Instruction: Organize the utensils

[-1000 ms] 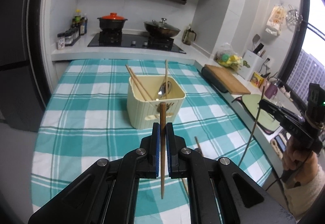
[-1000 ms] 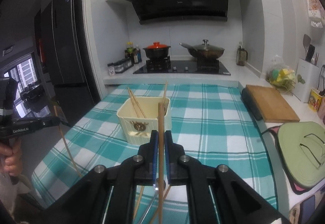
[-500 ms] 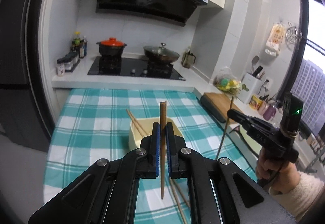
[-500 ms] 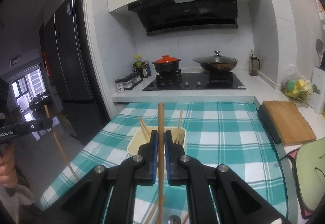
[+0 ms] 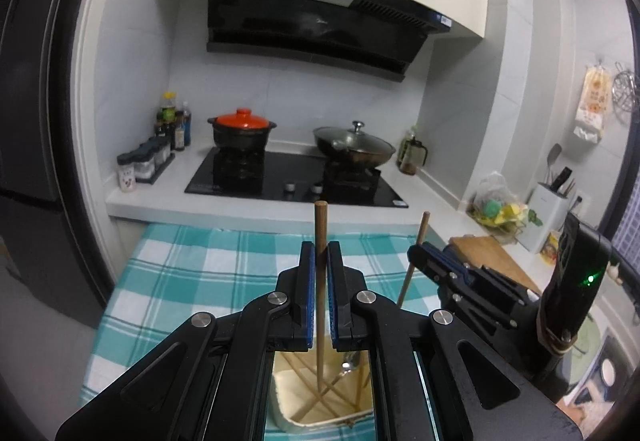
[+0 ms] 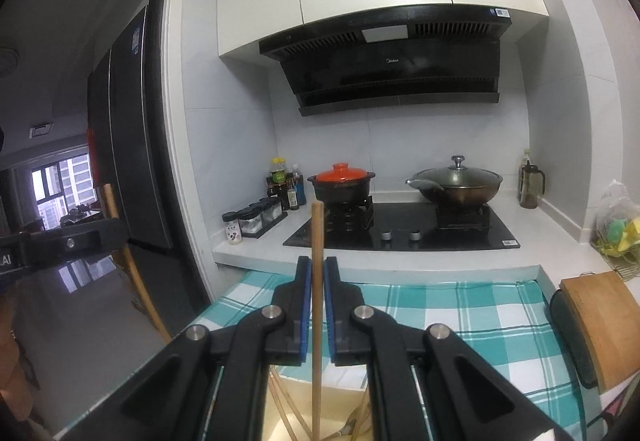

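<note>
While each tool clamps one chopstick upright, both sticks hang over the cream holder.

Left tool [image 5: 319,253] grips its chopstick [image 5: 320,281], tip inside the holder [image 5: 320,421] at 6 o'clock among other sticks and a spoon [image 5: 347,366]. Right tool [image 6: 317,269] grips its chopstick [image 6: 317,305] likewise, at 3 o'clock of the left. Checked surface [image 6: 460,305] lies open toward 12, ending at the stove counter [image 6: 248,253].

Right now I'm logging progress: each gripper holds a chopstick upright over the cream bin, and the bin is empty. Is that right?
Not quite: the cream bin is not empty. The left wrist view shows other chopsticks and a spoon already inside. The rest holds: the left gripper and right gripper each clamp an upright chopstick above it.
</note>
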Motion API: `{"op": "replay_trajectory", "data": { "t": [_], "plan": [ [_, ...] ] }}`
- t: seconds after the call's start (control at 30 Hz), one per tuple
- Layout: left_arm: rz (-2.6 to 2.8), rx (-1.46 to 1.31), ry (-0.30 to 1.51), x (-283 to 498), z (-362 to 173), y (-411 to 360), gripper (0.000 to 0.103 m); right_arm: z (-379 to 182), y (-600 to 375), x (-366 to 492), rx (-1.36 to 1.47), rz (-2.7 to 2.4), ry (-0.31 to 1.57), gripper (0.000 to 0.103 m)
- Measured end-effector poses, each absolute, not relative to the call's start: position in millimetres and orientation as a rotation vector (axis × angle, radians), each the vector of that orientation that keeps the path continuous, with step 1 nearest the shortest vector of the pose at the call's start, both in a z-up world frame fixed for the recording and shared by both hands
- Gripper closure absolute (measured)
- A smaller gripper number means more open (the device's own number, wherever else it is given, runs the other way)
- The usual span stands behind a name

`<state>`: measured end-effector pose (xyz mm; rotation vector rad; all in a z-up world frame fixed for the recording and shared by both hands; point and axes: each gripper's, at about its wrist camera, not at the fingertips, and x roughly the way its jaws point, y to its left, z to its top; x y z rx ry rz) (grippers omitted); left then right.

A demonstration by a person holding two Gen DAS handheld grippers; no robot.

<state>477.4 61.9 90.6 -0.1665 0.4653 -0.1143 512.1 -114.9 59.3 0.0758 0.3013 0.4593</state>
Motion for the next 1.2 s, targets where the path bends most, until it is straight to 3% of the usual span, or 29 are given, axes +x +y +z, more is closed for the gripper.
{"op": "replay_trajectory", "data": {
  "t": [0.43, 0.5, 0.53, 0.57, 0.6, 0.7, 0.97, 1.2],
  "plan": [
    [-0.076, -0.195, 0.793, 535, -25, 60, 0.098, -40, -77, 557, -0.041, 0.508, 0.634, 0.096],
    [-0.067, -0.205, 0.792, 529, -25, 64, 0.089, -48, -76, 562, -0.039, 0.488, 0.688, 0.095],
    [-0.065, -0.210, 0.788, 523, -23, 68, 0.083, -50, -78, 563, -0.030, 0.477, 0.709, 0.086],
    [-0.058, -0.211, 0.782, 515, -19, 73, 0.068, -49, -81, 563, -0.010, 0.468, 0.720, 0.071],
    [-0.049, -0.206, 0.773, 506, -15, 78, 0.058, -46, -85, 559, 0.010, 0.467, 0.715, 0.065],
    [-0.047, -0.161, 0.773, 474, -3, 93, 0.047, -28, -103, 540, 0.033, 0.457, 0.667, 0.061],
    [-0.114, -0.040, 0.867, 339, -6, 119, 0.031, 6, -164, 432, -0.061, 0.432, 0.693, 0.052],
    [-0.133, -0.108, 0.884, 244, -63, 98, 0.028, -42, -235, 312, -0.020, 0.328, 0.762, 0.052]
  ]
}}
